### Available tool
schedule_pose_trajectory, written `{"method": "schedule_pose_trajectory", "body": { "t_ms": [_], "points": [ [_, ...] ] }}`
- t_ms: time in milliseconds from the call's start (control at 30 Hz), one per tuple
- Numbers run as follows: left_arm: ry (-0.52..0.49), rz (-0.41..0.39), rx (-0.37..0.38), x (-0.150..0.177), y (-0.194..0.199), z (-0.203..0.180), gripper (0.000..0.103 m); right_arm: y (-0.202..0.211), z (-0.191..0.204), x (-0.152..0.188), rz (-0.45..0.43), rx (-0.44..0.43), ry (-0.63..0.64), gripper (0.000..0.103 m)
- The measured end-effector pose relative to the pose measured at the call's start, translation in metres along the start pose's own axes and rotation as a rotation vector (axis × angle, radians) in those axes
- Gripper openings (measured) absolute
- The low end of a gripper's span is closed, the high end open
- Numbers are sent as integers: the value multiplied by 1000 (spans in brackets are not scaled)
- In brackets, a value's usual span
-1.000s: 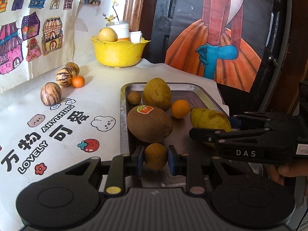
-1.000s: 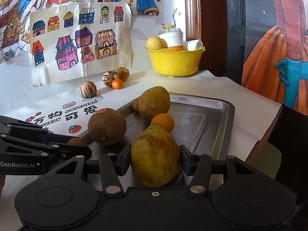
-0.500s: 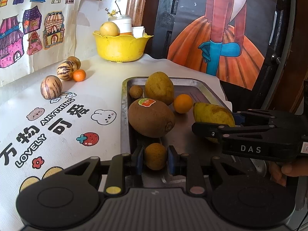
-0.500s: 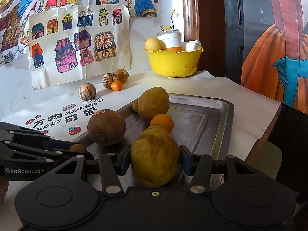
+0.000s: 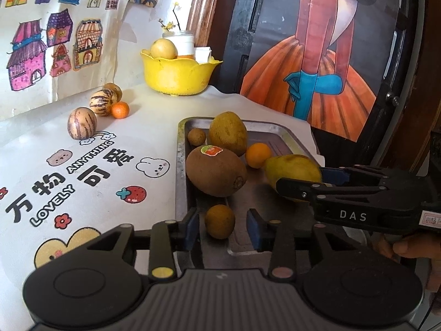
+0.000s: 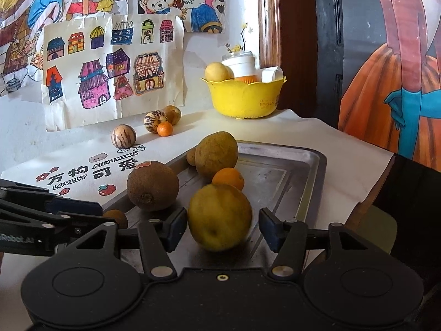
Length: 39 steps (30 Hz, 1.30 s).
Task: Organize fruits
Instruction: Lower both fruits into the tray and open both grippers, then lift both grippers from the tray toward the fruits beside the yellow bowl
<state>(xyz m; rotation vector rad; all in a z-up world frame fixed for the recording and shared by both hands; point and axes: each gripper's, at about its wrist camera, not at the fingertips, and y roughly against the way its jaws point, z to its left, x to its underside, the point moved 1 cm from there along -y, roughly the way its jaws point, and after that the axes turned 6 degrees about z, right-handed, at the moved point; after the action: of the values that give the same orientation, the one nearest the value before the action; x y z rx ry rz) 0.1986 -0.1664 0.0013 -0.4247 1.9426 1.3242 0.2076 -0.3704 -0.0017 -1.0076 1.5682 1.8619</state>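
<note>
A metal tray holds several fruits. My left gripper is open, its pads apart on either side of a small brown fruit resting at the tray's near left corner. My right gripper is open around a yellow-green fruit that rests on the tray. Also on the tray are a big brown kiwi with a sticker, a tan fruit, a small orange and a small brown fruit.
A yellow bowl with fruit and a jar stands at the back. Two striped fruits, a brown fruit and a small orange lie on the printed cloth at left. The table's right edge runs close beside the tray.
Both grippers have opened. The small brown fruit and the yellow-green fruit, held before, now rest free on the tray between the spread fingers.
</note>
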Motion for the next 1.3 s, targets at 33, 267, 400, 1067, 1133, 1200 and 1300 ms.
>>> {"method": "schedule_pose_trajectory", "body": {
  "t_ms": [33,267,400,1067,1133,1200,1300],
  "points": [
    [1,-7,-5,1,3,-1,52,1,0,0,0,-2,0,63],
    [71,-58,-61,9,34,7,70,16,2,5,-18,-2,-13,68],
    [154,-105,-134,18,66,21,92,31,6,6,-37,-11,-25,79],
    [445,-116,-231,101,204,21,103,169,87,40,-60,-16,-68,102],
    [470,-141,-221,107,222,27,103,182,101,41,-86,-10,-62,102],
    [499,-177,-203,110,241,33,103,194,114,40,-120,-12,-52,102],
    [514,-234,-184,111,270,34,103,209,130,38,-160,-20,-42,102]
  ]
}}
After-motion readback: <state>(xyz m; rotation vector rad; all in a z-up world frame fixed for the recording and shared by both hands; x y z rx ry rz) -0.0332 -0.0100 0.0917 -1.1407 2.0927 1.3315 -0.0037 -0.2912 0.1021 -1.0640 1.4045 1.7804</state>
